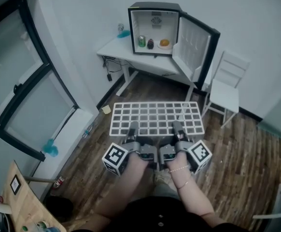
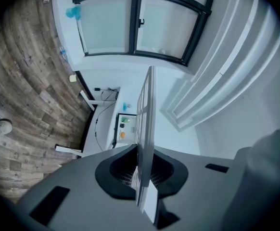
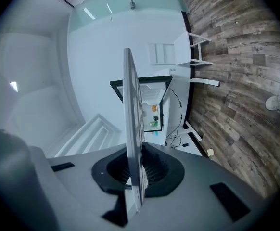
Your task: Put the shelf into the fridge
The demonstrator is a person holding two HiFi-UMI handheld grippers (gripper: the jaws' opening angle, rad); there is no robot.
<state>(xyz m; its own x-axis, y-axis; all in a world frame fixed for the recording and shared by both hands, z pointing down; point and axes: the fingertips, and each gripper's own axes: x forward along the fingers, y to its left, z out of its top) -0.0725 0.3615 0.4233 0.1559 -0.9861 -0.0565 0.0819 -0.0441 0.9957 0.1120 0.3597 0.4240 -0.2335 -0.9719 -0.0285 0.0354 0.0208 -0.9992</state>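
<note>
A white wire-grid shelf [image 1: 156,118] hangs level in front of me, held by its near edge. My left gripper [image 1: 132,131] is shut on the near edge at the left, my right gripper [image 1: 178,130] shut on it at the right. In each gripper view the shelf [image 2: 146,143] [image 3: 133,143] shows edge-on, clamped between the black pads. The small black fridge [image 1: 154,29] stands on a white desk [image 1: 126,52] ahead, its door [image 1: 194,45] swung open to the right. A green can [image 1: 142,41], a dark jar [image 1: 150,44] and an orange on a plate [image 1: 164,43] sit on its floor.
A white chair [image 1: 225,92] stands right of the desk. A window [image 1: 20,81] with a dark frame and a white sill runs along the left wall. A wooden table corner [image 1: 20,204] with bottles is at the lower left. The floor is dark wood planks.
</note>
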